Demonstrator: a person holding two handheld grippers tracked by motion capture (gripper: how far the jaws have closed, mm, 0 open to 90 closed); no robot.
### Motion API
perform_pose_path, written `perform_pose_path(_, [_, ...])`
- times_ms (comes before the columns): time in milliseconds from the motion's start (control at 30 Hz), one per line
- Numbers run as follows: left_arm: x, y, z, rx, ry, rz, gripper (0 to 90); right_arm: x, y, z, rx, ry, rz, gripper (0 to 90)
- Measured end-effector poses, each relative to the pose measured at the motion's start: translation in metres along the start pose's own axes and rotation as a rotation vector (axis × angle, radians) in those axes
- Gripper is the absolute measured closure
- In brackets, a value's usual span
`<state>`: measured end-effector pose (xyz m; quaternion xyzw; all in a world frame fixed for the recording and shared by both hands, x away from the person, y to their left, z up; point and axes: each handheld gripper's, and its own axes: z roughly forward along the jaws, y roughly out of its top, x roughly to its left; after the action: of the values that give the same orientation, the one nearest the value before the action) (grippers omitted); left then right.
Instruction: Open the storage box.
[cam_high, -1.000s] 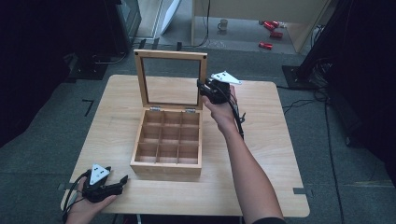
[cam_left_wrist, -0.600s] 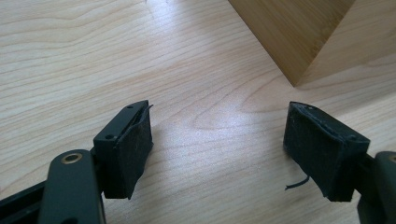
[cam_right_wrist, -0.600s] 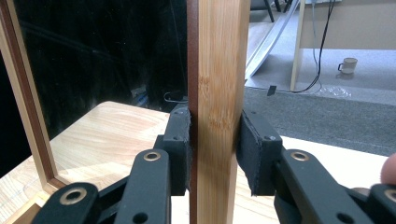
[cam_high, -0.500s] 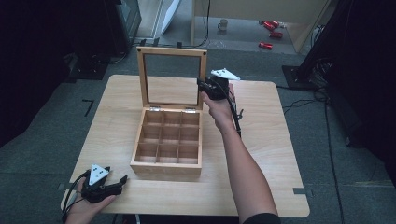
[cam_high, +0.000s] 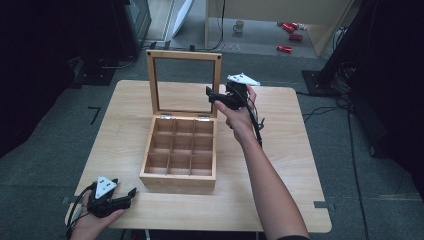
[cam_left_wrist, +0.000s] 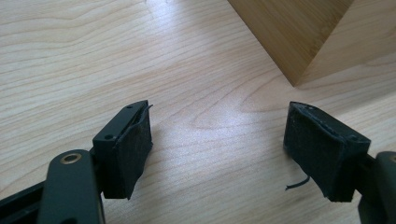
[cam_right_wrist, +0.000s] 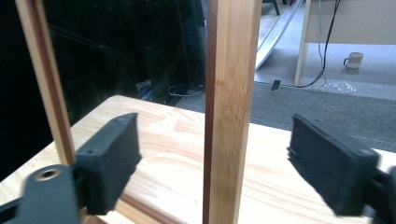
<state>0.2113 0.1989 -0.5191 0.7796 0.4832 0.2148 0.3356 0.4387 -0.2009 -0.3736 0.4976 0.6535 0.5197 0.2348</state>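
On the table (cam_high: 300, 165) our left gripper (cam_high: 131, 192) rests spread and empty near the box (cam_high: 179, 172). Mid-table, the box's stiff, light, glass-paned lid (cam_high: 184, 55) stands upright; our right gripper (cam_high: 210, 94) has just opened, straddling its right rail untouched — grip wood, not fragile glass.

Your box (cam_high: 180, 150) sits near the middle of the worktop (cam_high: 295, 165), with its lid (cam_high: 184, 82) standing upright along the far edge. Your right gripper (cam_high: 212, 95) is at the lid's right frame, which stands between its parted jaws, untouched by either pad. Your left gripper (cam_high: 131, 192) rests on the worktop's near left corner, just left of the box's front corner.
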Motion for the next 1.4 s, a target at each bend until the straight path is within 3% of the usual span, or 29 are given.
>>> perform_pose_path(233, [0.000, 0.000, 0.000, 0.000, -0.001, -0.001, 23.8, 0.001, -0.005, -0.029, 0.000, 0.011, -0.037, 9.2])
perform_pose_path(400, [0.000, 0.000, 0.000, 0.000, 0.000, 0.001, 23.7, -0.006, -0.020, -0.049, 0.036, 0.006, -0.067, 3.5])
perform_pose_path(667, [0.000, 0.000, 0.000, 0.000, 0.001, 0.000, 23.6, -0.031, -0.051, -0.089, 0.055, -0.006, -0.047, 0.3])
perform_pose_path(800, [0.000, 0.000, 0.000, 0.000, -0.005, 0.002, 23.5, -0.039, -0.060, -0.100, 0.059, -0.026, -0.053, 0.2])
perform_pose_path(900, [0.000, -0.001, 0.000, 0.003, -0.041, 0.025, 15.3, -0.046, -0.072, -0.109, 0.072, -0.043, -0.054, 0.2])
perform_pose_path(1400, [-0.001, -0.002, 0.000, 0.006, -0.036, 0.034, 14.4, -0.084, -0.128, -0.151, 0.143, -0.105, -0.024, 0.2])
